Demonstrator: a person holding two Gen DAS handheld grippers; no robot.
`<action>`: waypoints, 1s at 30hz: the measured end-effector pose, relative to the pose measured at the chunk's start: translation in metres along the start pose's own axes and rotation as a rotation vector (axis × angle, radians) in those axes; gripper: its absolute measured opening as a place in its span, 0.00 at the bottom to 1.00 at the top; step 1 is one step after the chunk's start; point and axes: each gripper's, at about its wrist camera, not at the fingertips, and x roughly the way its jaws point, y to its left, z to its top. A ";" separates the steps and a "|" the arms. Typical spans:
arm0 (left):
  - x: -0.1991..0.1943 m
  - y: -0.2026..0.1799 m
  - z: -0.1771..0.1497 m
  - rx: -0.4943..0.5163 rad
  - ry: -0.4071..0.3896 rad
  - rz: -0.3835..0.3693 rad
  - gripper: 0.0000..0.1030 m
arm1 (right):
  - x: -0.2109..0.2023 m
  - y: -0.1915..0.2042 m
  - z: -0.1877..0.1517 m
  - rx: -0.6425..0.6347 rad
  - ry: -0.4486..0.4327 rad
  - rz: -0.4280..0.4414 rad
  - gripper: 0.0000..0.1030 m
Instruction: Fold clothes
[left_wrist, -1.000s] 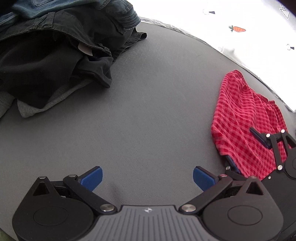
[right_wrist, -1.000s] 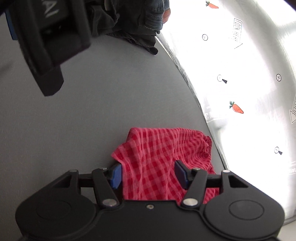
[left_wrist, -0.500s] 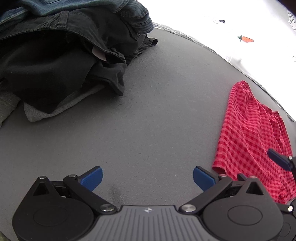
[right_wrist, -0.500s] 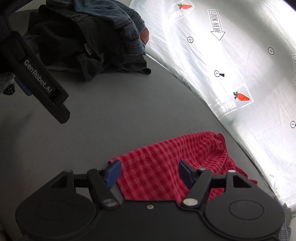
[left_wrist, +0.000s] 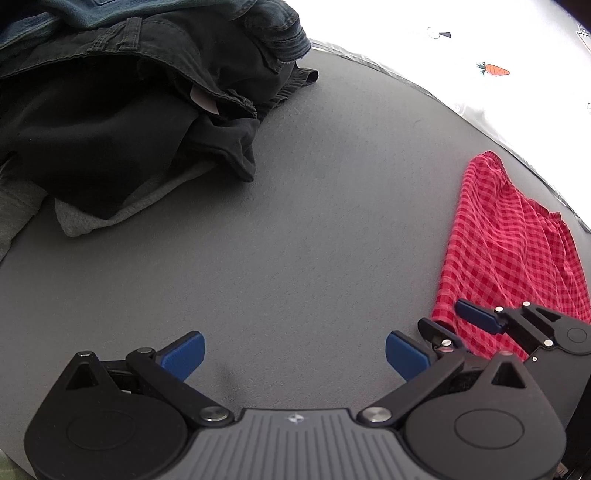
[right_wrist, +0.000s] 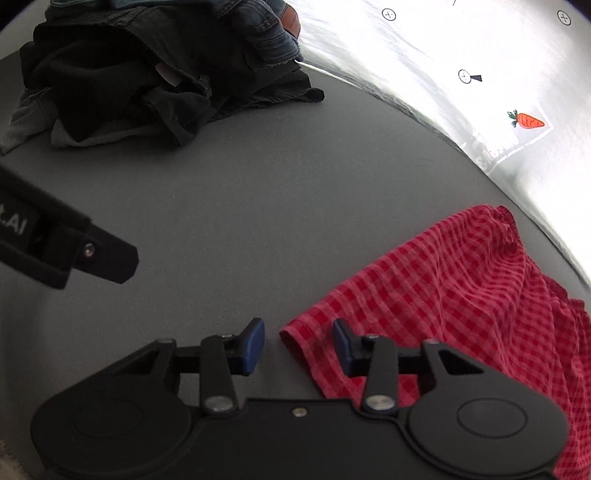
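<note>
Red checked shorts (right_wrist: 461, 291) lie flat on the grey table at the right, also in the left wrist view (left_wrist: 506, 251). My right gripper (right_wrist: 298, 346) is open, its jaws on either side of the shorts' near left corner, not holding it; it also shows in the left wrist view (left_wrist: 447, 325). My left gripper (left_wrist: 293, 354) is open and empty over bare grey table, left of the shorts. Its body shows at the left of the right wrist view (right_wrist: 85, 254).
A heap of dark clothes (left_wrist: 122, 110) with jeans (left_wrist: 273, 26) on top lies at the back left, also in the right wrist view (right_wrist: 155, 74). A white sheet with carrot prints (right_wrist: 480, 81) borders the grey table (left_wrist: 314, 206) at the back right.
The right gripper has pulled back to the left, from over the shorts to their near left corner. The left gripper has drifted slightly, bringing the clothes heap closer in view.
</note>
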 end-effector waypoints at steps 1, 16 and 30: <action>-0.001 0.000 0.000 -0.004 -0.004 0.000 1.00 | 0.001 -0.003 0.000 0.029 0.001 0.018 0.29; 0.031 -0.045 0.006 -0.136 0.228 -0.249 1.00 | -0.061 -0.113 -0.031 0.394 -0.072 0.103 0.01; 0.076 -0.187 0.108 -0.042 0.161 -0.333 1.00 | -0.088 -0.149 -0.058 0.256 -0.101 0.140 0.01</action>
